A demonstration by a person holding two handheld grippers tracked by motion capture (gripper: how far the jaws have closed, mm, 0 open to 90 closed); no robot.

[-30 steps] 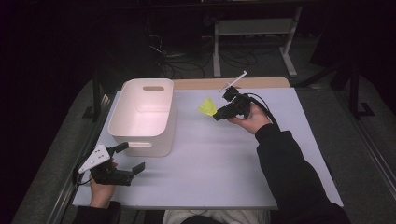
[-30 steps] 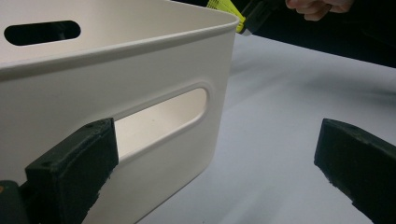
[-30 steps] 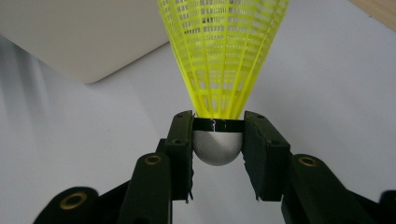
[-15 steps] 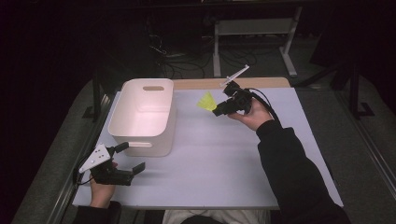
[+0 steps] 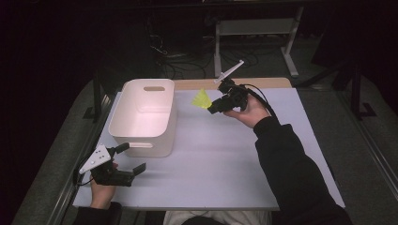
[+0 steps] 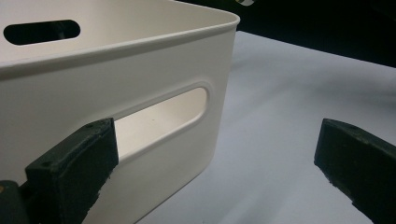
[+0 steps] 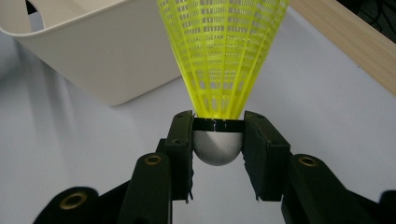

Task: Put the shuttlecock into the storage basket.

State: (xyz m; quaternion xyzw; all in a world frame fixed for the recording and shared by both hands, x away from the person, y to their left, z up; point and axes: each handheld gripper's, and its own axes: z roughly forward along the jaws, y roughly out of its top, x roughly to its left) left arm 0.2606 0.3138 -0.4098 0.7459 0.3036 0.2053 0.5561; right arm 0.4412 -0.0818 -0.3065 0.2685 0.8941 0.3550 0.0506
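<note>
A yellow plastic shuttlecock [image 7: 223, 60] with a grey rounded cork is clamped at its base between the pads of my right gripper [image 7: 217, 140]. From above, that shuttlecock [image 5: 202, 99] hangs in the air just right of the white plastic bin [image 5: 143, 117], skirt pointing toward the bin, with my right gripper [image 5: 212, 107] shut on it. My left gripper [image 5: 132, 158] rests on the table at the front left, near the bin's front wall, jaws wide apart and empty. Its own camera looks at the bin's handle slot [image 6: 161, 116] between its fingers [image 6: 74, 168].
The white tabletop [image 5: 225, 159] has a wooden strip [image 5: 263, 83] along its far edge. A black cable [image 5: 260, 96] trails from the right gripper. A metal frame leg [image 5: 253, 28] and floor cables lie beyond the table in the dark.
My right gripper has risen with the shuttlecock and drifted slightly away from me. The left gripper has stayed put.
</note>
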